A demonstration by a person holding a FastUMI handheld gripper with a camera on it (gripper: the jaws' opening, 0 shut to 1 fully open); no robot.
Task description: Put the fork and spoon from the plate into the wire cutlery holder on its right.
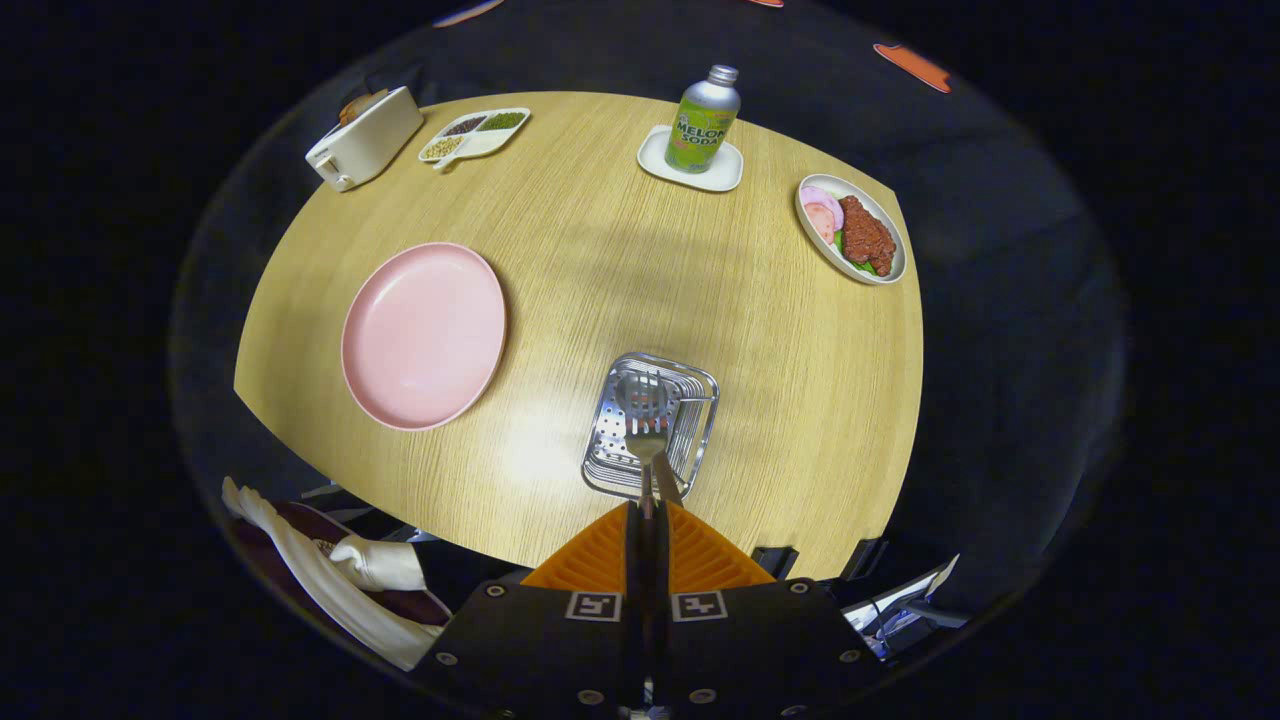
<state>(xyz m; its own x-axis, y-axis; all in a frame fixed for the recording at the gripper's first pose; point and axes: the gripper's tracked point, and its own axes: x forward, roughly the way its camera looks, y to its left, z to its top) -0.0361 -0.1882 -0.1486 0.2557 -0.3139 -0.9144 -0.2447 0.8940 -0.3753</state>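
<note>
Gripper view looks down along the two fingers at a round wooden table (pixel 620 260). The gripper (pixel 648 500) is closed, its fingers pressed together on the handle of a piece of cutlery (pixel 648 440) that hangs just ahead of them, its head over the wire cutlery holder (pixel 695 425). Whether it is the fork or the spoon is hard to tell. A second rounded utensil head (pixel 640 392) shows inside the holder, a little further ahead. The pink plate (pixel 424 335) lies bare, ahead and to the left of the fingers, well apart from the holder. Far beyond the fingers stand a soda bottle (pixel 703 120) on a white coaster (pixel 725 172), a plate of food (pixel 852 230) to the right, and a divided snack tray (pixel 475 135) and white toaster (pixel 363 138) to the left.
</note>
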